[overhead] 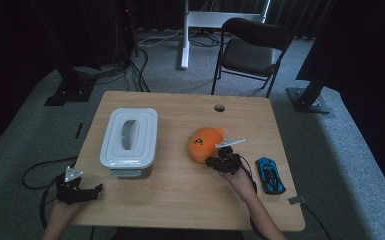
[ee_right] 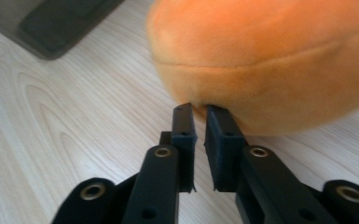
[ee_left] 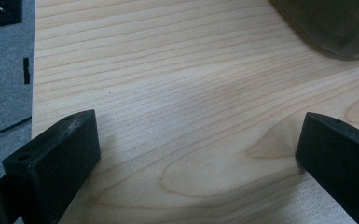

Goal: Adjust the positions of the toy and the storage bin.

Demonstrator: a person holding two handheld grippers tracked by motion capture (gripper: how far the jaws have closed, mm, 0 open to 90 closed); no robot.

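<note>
An orange plush toy (overhead: pixel 204 144) lies right of the table's middle. My right gripper (overhead: pixel 215 162) sits at its near edge. In the right gripper view the two jaws stand almost together, and the gripper (ee_right: pixel 199 109) pinches a small fold of the orange plush toy (ee_right: pixel 270 60) at its lower seam. My left gripper (overhead: pixel 92 192) rests at the table's near left corner with nothing in it. In the left gripper view that gripper (ee_left: pixel 200 135) stands wide open over bare wood.
A grey lidded box (overhead: pixel 129 142) stands left of centre, and its corner shows at the top right of the left gripper view (ee_left: pixel 335 28). A blue toy car (overhead: pixel 270 175) lies near the right edge. A black chair (overhead: pixel 250 50) stands beyond the table (overhead: pixel 180 190).
</note>
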